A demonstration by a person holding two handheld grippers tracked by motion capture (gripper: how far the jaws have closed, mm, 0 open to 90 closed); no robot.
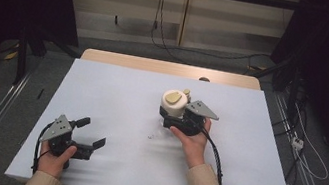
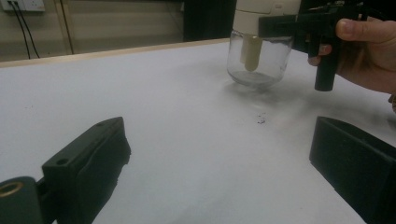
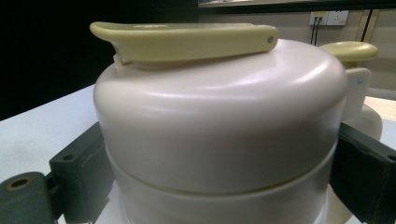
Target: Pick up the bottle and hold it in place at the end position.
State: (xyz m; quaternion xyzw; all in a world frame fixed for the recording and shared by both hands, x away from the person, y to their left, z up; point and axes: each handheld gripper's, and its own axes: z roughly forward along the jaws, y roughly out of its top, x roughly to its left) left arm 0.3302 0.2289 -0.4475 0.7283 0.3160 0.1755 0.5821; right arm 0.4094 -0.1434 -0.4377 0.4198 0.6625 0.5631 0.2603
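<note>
jar (image 1: pixel 174 103) upright, lid up; right gripper (image 1: pixel 174 117) clamps it; left gripper (image 1: pixel 92 134) wide, empty.

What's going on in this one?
A person works at a white table with two tools. The right hand-held gripper is closed around the cream lid of a clear glass jar that stands on the table. The left hand-held gripper rests open near the front-left edge, holding nothing.
</note>
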